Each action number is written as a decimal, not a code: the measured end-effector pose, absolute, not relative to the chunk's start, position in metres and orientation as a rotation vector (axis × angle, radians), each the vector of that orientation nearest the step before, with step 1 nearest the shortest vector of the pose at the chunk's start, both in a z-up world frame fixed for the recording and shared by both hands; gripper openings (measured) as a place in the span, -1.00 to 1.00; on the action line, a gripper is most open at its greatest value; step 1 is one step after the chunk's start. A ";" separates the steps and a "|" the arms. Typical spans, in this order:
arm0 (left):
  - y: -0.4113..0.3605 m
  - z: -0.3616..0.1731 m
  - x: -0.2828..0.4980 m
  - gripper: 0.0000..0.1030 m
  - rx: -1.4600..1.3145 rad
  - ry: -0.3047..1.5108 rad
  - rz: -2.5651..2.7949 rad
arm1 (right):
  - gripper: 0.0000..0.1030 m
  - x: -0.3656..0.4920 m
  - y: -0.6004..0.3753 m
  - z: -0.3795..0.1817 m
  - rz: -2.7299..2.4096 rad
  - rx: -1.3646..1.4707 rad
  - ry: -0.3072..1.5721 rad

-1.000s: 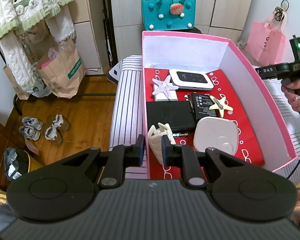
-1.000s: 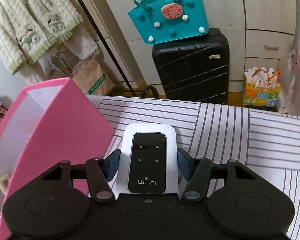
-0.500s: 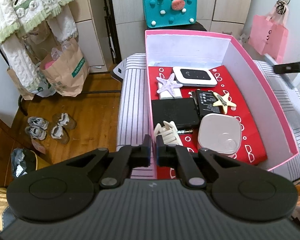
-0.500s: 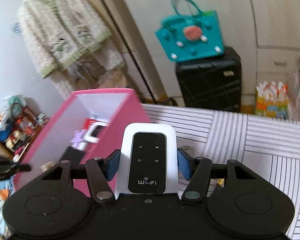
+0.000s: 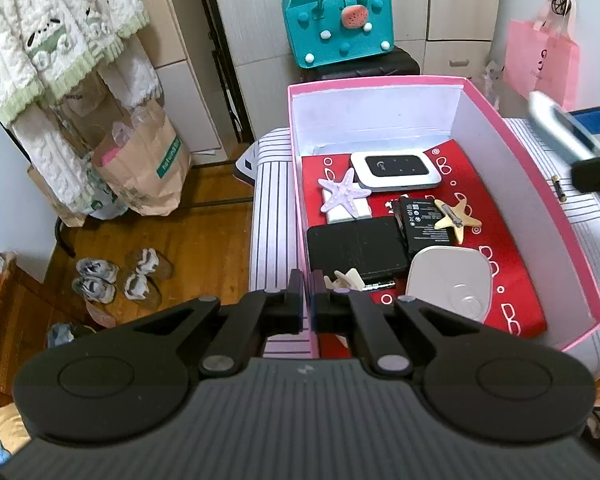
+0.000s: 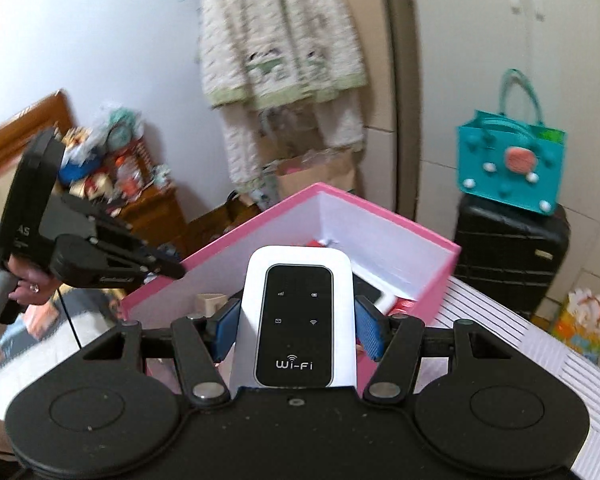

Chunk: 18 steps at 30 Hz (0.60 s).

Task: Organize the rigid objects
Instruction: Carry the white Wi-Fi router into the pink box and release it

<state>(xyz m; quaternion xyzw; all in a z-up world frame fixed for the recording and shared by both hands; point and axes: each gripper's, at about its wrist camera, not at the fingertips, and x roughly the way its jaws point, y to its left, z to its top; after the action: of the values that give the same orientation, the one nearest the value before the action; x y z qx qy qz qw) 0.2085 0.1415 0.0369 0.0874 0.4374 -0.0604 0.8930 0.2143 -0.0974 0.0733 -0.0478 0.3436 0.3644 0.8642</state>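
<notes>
Right claw (image 6: 296, 328) is partly open, blue pads pressed on both long sides of the white Wi-Fi router (image 6: 296, 308). The router is in the air, screen up, just over the near rim of the pink box (image 6: 260, 248) and not yet inside. Left claw (image 5: 308, 304) is fully closed and looks pinched on the thin left wall of the box near its front corner, probably to steady it. The box sits on the striped cover (image 5: 270, 220). It is already crowded: a second white router (image 5: 395, 170) at the back, purple starfish (image 5: 339, 194), yellow starfish (image 5: 457, 218) lying on a black battery (image 5: 421, 222), black flat case (image 5: 355, 246), white rounded device (image 5: 449, 280) and a cream hair clip (image 5: 347, 278) by the left claw. Step in hand, as I judge it, is carrying the router over the rim and setting it down. To do it well, lift clear of the wall so neither the router's edge nor the pads catch the cardboard. Aim for the bare red lining (image 5: 511, 248) along the right side, since the left and middle are taken. Lower it flat with the screen up, and spread the pads only once it rests on the lining, otherwise it may drop onto the starfish or slide. The left claw's pinch should hold so the light box doesn't shift.
</notes>
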 end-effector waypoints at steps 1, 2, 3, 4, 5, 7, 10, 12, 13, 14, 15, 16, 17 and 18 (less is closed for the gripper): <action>0.141 0.037 0.209 -0.94 0.185 0.907 -0.124 | 0.26 0.220 -0.089 0.071 0.774 -0.111 0.735; 0.140 0.036 0.210 -0.94 0.187 0.908 -0.123 | 0.26 0.224 -0.081 0.069 0.779 -0.123 0.747; 0.140 0.036 0.210 -0.94 0.188 0.909 -0.123 | 0.26 0.230 -0.073 0.067 0.784 -0.135 0.759; 0.140 0.036 0.210 -0.94 0.188 0.910 -0.124 | 0.26 0.237 -0.066 0.064 0.785 -0.150 0.771; 0.140 0.035 0.211 -0.94 0.187 0.911 -0.125 | 0.26 0.238 -0.060 0.062 0.786 -0.162 0.780; 0.139 0.034 0.210 -0.94 0.196 0.909 -0.130 | 0.26 0.249 -0.045 0.054 0.780 -0.186 0.809; 0.140 0.032 0.210 -0.94 0.199 0.908 -0.134 | 0.26 0.260 -0.025 0.040 0.773 -0.281 0.837; 0.140 0.032 0.209 -0.94 0.200 0.905 -0.137 | 0.26 0.269 -0.013 0.031 0.758 -0.343 0.854; 0.140 0.032 0.209 -0.94 0.202 0.903 -0.138 | 0.26 0.273 -0.009 0.026 0.758 -0.358 0.867; 0.140 0.032 0.209 -0.94 0.203 0.903 -0.138 | 0.26 0.277 -0.006 0.022 0.760 -0.365 0.880; 0.140 0.031 0.209 -0.94 0.201 0.904 -0.138 | 0.26 0.281 -0.004 0.018 0.760 -0.374 0.895; 0.140 0.032 0.209 -0.94 0.202 0.905 -0.139 | 0.26 0.284 -0.003 0.014 0.756 -0.381 0.909; 0.140 0.031 0.209 -0.94 0.205 0.904 -0.139 | 0.26 0.286 -0.001 0.011 0.750 -0.390 0.923; 0.139 0.031 0.208 -0.94 0.207 0.901 -0.138 | 0.26 0.288 0.001 0.008 0.742 -0.398 0.932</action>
<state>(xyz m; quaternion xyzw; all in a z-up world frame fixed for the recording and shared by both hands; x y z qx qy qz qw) 0.2081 0.1394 0.0313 0.0998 0.4343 -0.0666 0.8927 0.2881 0.0008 0.0080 -0.1862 0.4360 0.3470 0.8092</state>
